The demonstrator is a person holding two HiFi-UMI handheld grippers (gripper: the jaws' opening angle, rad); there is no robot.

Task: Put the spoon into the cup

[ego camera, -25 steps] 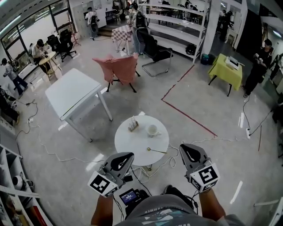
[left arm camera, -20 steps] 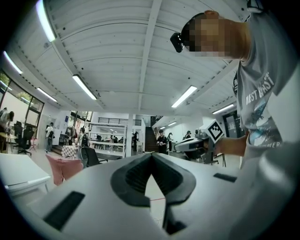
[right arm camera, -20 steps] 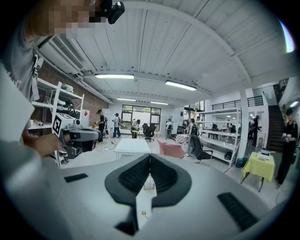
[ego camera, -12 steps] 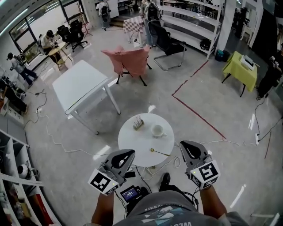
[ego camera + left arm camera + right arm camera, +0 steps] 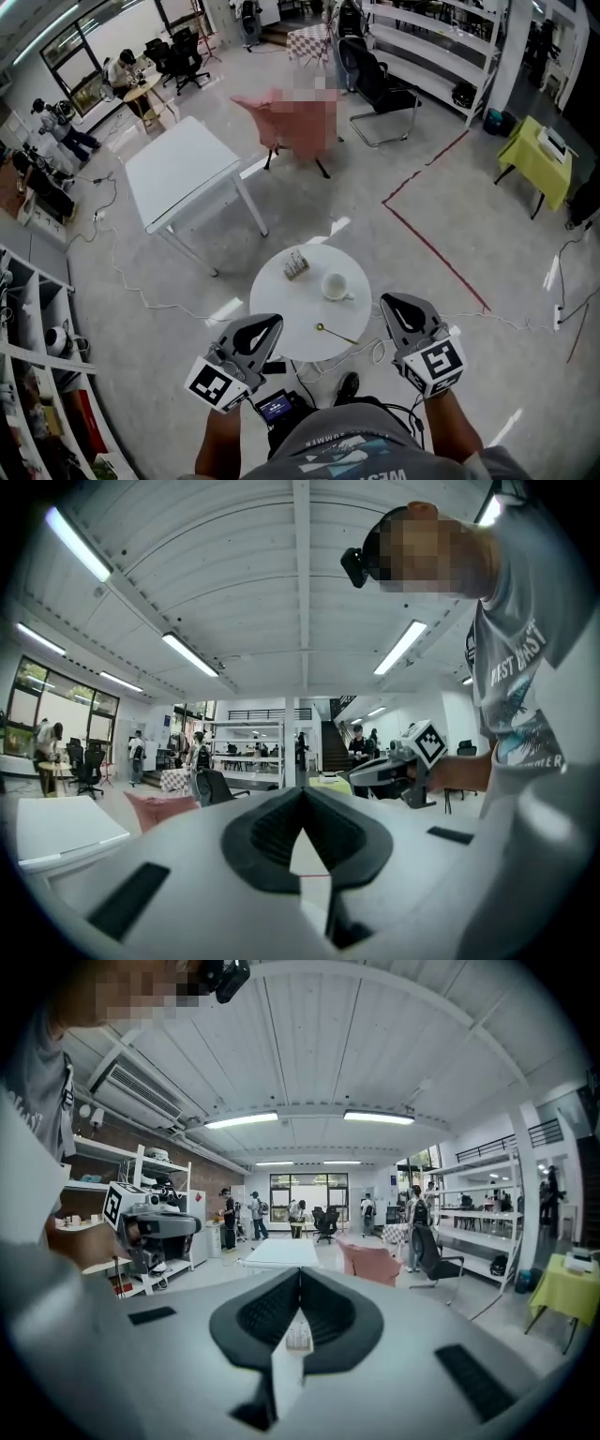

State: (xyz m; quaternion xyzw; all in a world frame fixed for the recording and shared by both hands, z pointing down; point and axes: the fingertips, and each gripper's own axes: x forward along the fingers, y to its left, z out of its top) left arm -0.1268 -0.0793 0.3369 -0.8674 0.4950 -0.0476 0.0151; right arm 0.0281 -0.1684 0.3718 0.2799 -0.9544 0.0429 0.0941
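1. The spoon (image 5: 336, 334) lies flat on the round table (image 5: 281, 302), near its front edge and apart from the cup (image 5: 333, 285).
2. The left gripper (image 5: 270, 323) has its jaws pressed together, empty, at the table's near-left rim.
3. The right gripper (image 5: 391, 305) has its jaws pressed together, empty, just right of the table.

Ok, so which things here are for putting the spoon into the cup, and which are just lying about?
For the job: spoon, cup, and the round table they rest on.

Lying about: small holder on that same table, rectangular white table, pink-covered chair, yellow table.
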